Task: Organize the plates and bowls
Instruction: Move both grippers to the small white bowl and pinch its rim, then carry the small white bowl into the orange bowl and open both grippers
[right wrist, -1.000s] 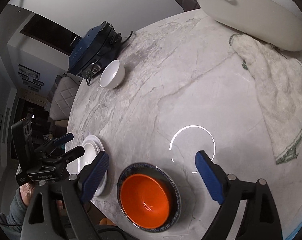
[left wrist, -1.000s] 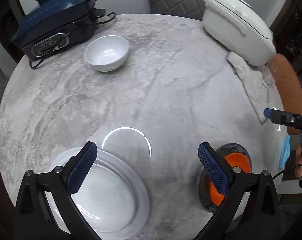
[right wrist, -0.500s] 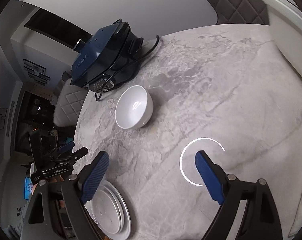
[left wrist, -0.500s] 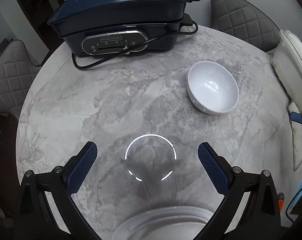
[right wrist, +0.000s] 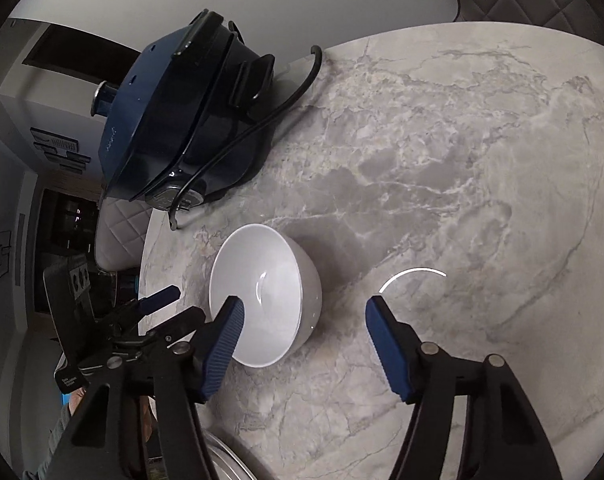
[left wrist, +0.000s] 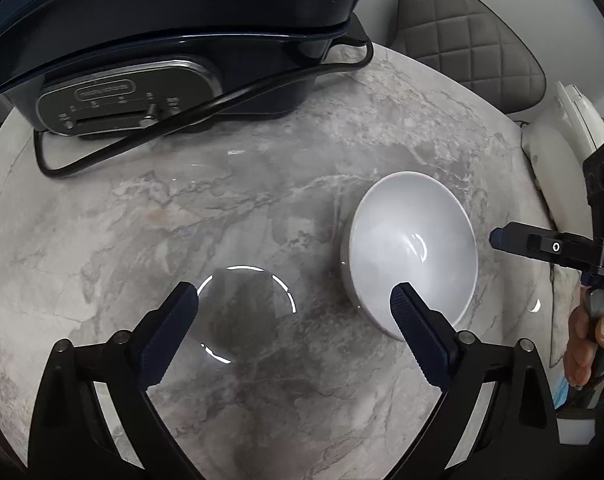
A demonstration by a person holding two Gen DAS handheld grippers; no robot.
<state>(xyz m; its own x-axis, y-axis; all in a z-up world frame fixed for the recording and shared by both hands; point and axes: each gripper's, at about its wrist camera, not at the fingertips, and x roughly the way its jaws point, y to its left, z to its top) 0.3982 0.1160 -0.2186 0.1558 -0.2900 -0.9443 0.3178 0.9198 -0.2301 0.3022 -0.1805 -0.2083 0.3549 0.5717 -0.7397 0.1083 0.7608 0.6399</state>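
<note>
A white bowl [left wrist: 412, 248] stands upright on the grey marble table [left wrist: 142, 240], in front of the cooker. My left gripper [left wrist: 294, 320] hangs over bare table just left of it. Its jaws are closing with nothing between them, and its right finger overlaps the bowl's near rim. My right gripper [right wrist: 306, 332] straddles the near wall of the bowl [right wrist: 266, 292]: the left pad is over the inside, the right pad stands clear outside. Its jaws are closing, and neither pad presses on the wall. The left gripper [right wrist: 174, 308] shows left of the bowl there.
A dark blue electric cooker [left wrist: 162, 40] with a looping black cord [left wrist: 102, 156] fills the table's far side. A white appliance [left wrist: 558, 152] and a quilted grey chair [left wrist: 470, 40] are at the right. A plate's rim [right wrist: 230, 456] shows at the bottom edge.
Both grippers have travelled across the table to the white bowl. The orange bowl and the towel have left view; only a plate rim remains. The right jaws have narrowed.
</note>
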